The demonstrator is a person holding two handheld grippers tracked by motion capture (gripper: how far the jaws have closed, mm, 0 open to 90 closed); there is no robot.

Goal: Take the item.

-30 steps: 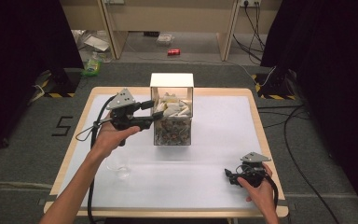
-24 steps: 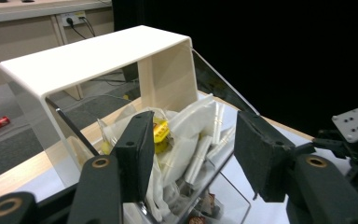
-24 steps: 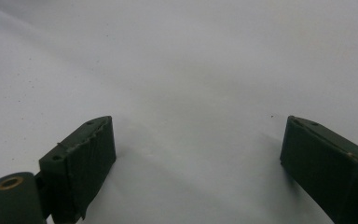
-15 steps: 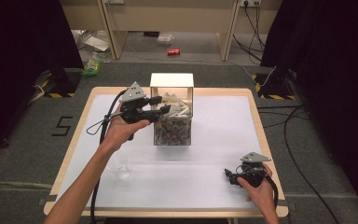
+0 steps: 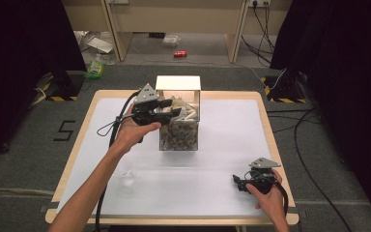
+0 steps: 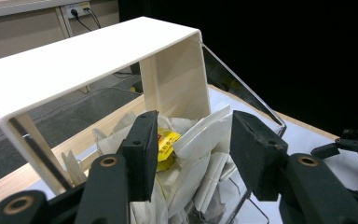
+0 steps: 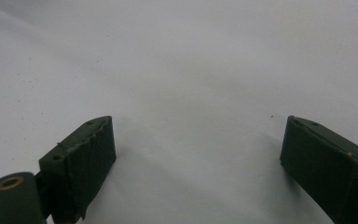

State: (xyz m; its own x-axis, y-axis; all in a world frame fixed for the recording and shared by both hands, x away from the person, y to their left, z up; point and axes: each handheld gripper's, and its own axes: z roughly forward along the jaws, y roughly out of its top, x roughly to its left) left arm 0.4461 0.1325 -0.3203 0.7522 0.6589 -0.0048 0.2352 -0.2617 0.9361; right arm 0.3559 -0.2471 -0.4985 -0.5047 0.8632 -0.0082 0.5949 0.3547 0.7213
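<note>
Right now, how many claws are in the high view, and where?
2. The left claw is open at the clear box, over its packets; the right claw rests open at the table's near right corner.

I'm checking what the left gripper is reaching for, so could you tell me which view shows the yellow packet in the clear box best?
The left gripper view: the yellow packet lies among white sachets, just beyond the open left gripper. In the high view the clear box holds pale contents, but I cannot pick out the packet. The right gripper view faces bare white table.

A clear box [image 5: 178, 126] of packets [image 6: 200, 140] stands on the table [image 5: 232, 145], toward its far edge.
</note>
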